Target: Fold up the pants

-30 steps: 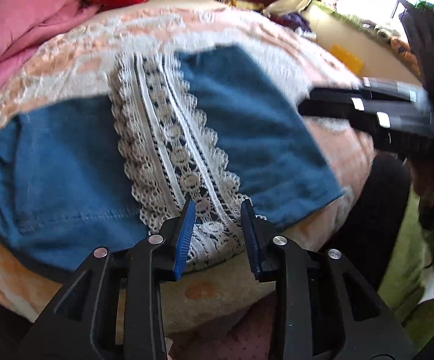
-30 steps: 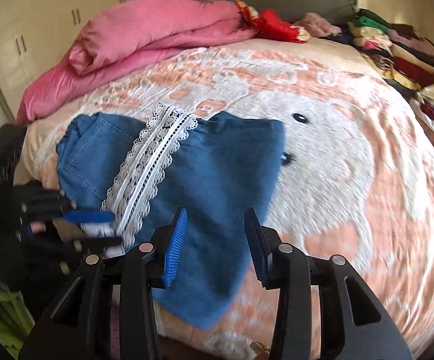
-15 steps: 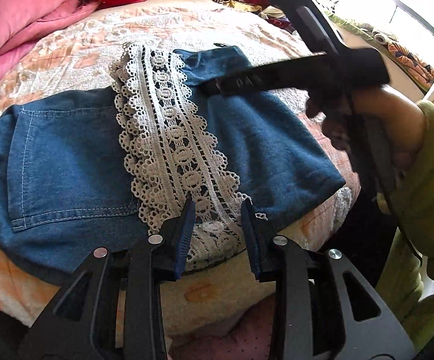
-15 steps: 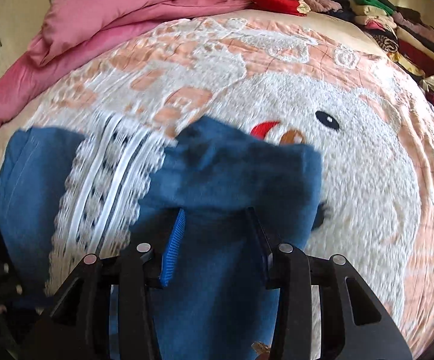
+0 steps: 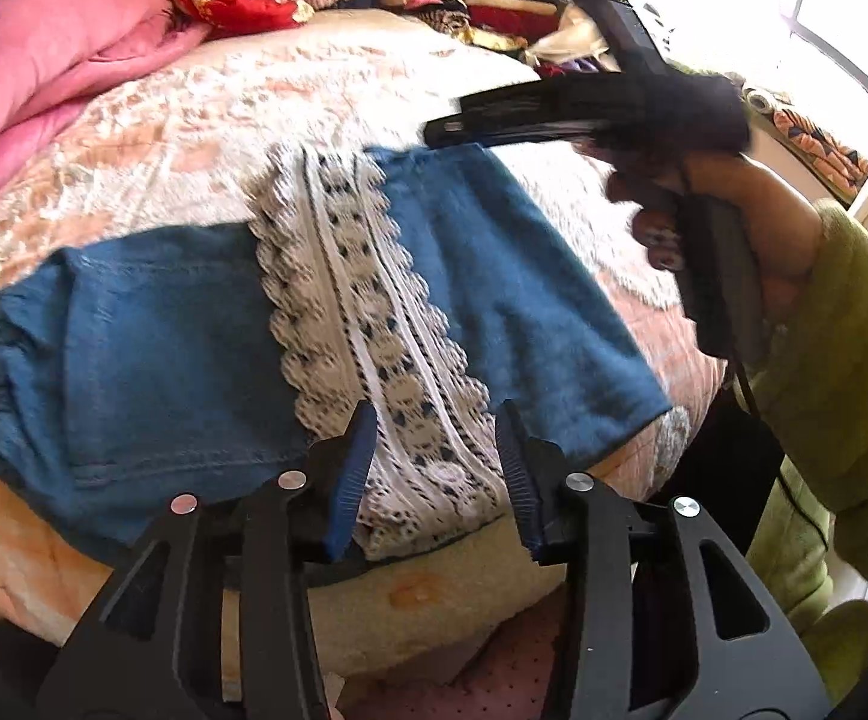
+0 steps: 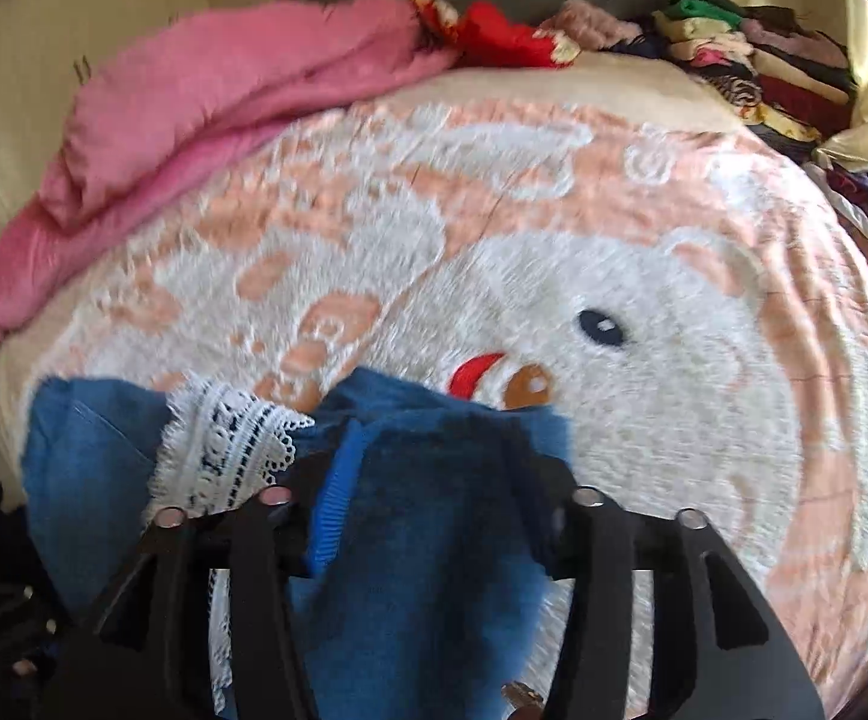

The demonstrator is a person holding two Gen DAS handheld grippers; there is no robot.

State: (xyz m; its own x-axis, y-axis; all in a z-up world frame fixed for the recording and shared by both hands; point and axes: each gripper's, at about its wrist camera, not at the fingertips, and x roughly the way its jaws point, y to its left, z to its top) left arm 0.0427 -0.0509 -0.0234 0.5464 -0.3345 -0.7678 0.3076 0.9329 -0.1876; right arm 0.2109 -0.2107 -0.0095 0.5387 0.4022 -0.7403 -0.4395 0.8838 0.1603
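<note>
Blue denim pants (image 5: 164,348) with a white lace band (image 5: 374,312) lie folded flat on the bed. My left gripper (image 5: 434,462) sits at their near edge. Its jaws are opening, with the lace hem between them and the pads clear of it. A hand (image 5: 752,228) in a green sleeve holds my right gripper (image 5: 452,123) over the far edge of the pants. In the right wrist view that gripper (image 6: 434,474) hovers low over the blue cloth (image 6: 434,570) beside the lace (image 6: 224,444). Its jaws are opening too, and the cloth lies loose between them.
The bed cover (image 6: 674,300) is peach and white with a cartoon face. A pink blanket (image 6: 224,90) is bunched at the far left, a red cloth (image 6: 506,36) lies by the headboard, and stacked clothes (image 6: 764,60) fill the far right. The bed's near edge runs just below the pants.
The right gripper swept from the right side of the pants across them to their far edge. Both grippers' jaws spread a little wider. The left gripper stayed at the lace hem.
</note>
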